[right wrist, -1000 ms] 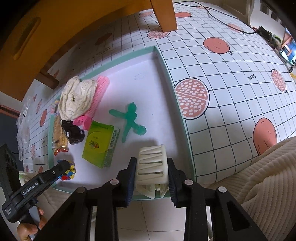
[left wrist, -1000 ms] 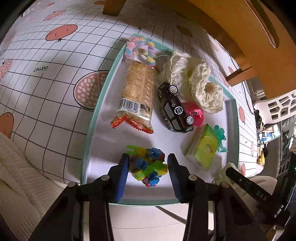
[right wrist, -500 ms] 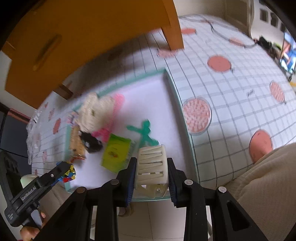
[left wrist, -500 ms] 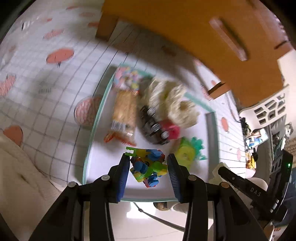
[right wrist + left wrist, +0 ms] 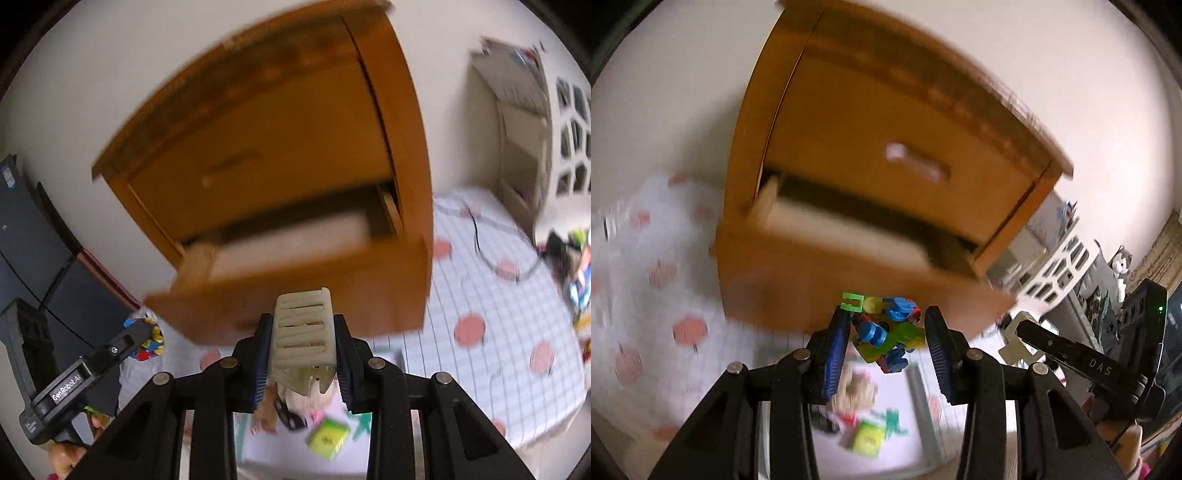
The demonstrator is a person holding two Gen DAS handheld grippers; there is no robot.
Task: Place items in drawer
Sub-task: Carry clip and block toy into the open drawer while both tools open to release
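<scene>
Drawer-bound items, two of them, are aloft: the left gripper is clamped on one multicoloured plastic brick toy, the right gripper on one cream slatted plastic clip. Both hang just before the open orange wooden drawer, not yet over its pale inside. Released here, either would likely fall back to the white tray below; the knobbly toy is pinched unevenly and may twist free. On the tray lie, as far as blur allows, five or so things, one a green box.
</scene>
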